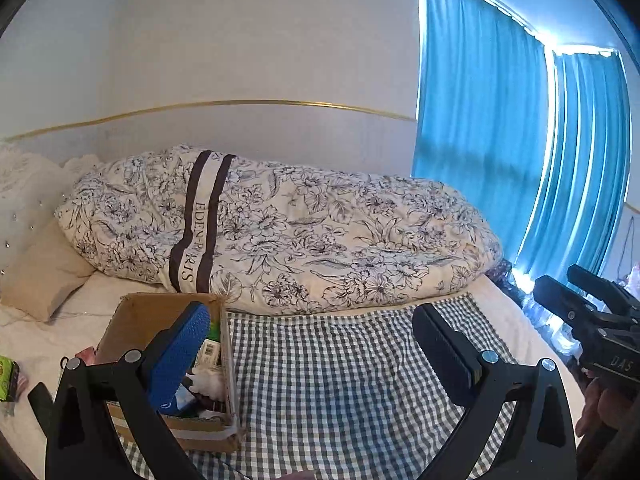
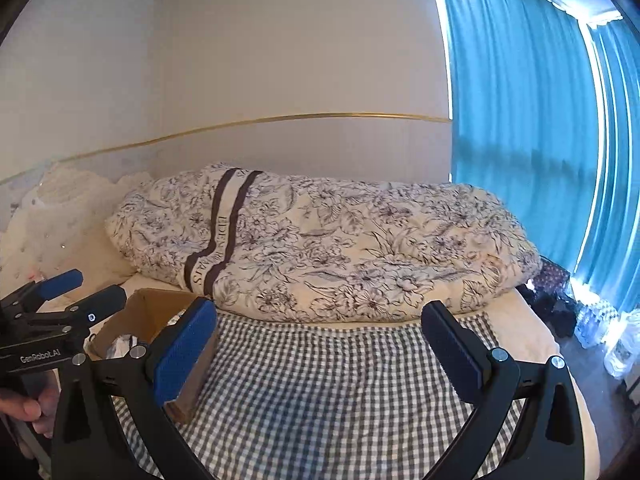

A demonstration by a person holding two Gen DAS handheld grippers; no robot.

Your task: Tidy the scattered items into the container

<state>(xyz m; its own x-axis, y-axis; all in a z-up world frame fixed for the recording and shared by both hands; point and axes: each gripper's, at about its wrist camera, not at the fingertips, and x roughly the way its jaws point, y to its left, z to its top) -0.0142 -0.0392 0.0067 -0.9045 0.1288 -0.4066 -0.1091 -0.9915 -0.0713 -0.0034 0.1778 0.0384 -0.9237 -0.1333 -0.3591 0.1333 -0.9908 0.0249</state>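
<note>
An open cardboard box sits on the bed at the left edge of a blue-and-white checked cloth. Inside it lie several items: white pieces, a green-and-white packet and something blue. My left gripper is open above the cloth, its left finger over the box, with nothing between the fingers. My right gripper is also open and holds nothing; its left finger overlaps the box. Each gripper shows at the edge of the other's view: right gripper, left gripper.
A rolled floral duvet lies across the bed behind the cloth, with a beige pillow to its left. A green packet and a pink item lie left of the box. Blue curtains hang at the right. A hand holds the left gripper.
</note>
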